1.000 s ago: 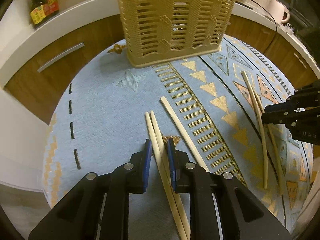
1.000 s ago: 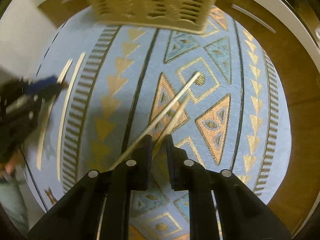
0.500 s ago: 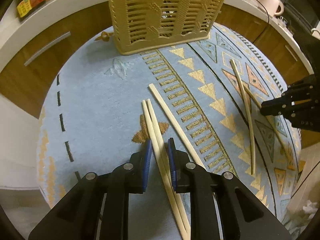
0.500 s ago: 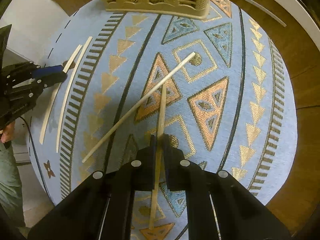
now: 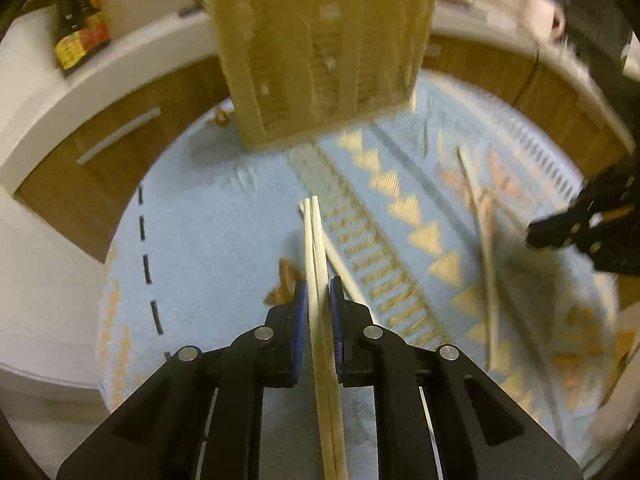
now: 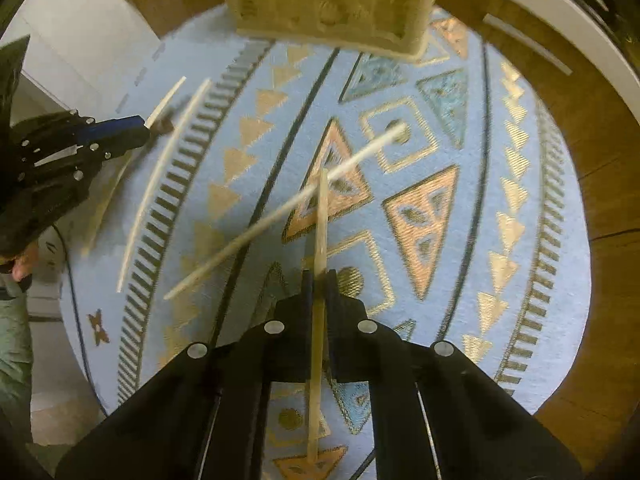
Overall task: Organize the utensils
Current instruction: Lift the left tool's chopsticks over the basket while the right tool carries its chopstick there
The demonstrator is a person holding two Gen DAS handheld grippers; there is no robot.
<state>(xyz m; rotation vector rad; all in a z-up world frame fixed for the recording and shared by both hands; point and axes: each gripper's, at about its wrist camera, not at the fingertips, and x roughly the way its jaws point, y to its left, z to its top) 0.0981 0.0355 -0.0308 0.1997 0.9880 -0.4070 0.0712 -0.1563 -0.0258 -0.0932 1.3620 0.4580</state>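
Observation:
A pair of pale wooden chopsticks (image 5: 314,240) runs straight between the blue pads of my left gripper (image 5: 316,284). Its jaws are closing and the pads press on the pair. A third chopstick (image 5: 340,264) lies on the blue patterned mat (image 5: 208,240) just to the right. My right gripper (image 6: 318,276) is shut on one chopstick (image 6: 320,220), which crosses over another chopstick (image 6: 280,216) lying aslant on the mat. The tan slotted utensil basket (image 5: 320,60) stands at the mat's far edge, blurred in both views. The left gripper (image 6: 140,128) shows at the left of the right wrist view.
A white counter with a dark sauce bottle (image 5: 80,32) and a mug (image 5: 544,16) curves behind the basket. Wooden drawer fronts with a metal handle (image 5: 120,140) lie below it. A person's hand (image 6: 24,264) and green clothing are at the left edge.
The left jaws have closed onto the chopstick pair, which now lines up with the fingers. The right gripper took hold of one chopstick. The basket looks nearer in both views.

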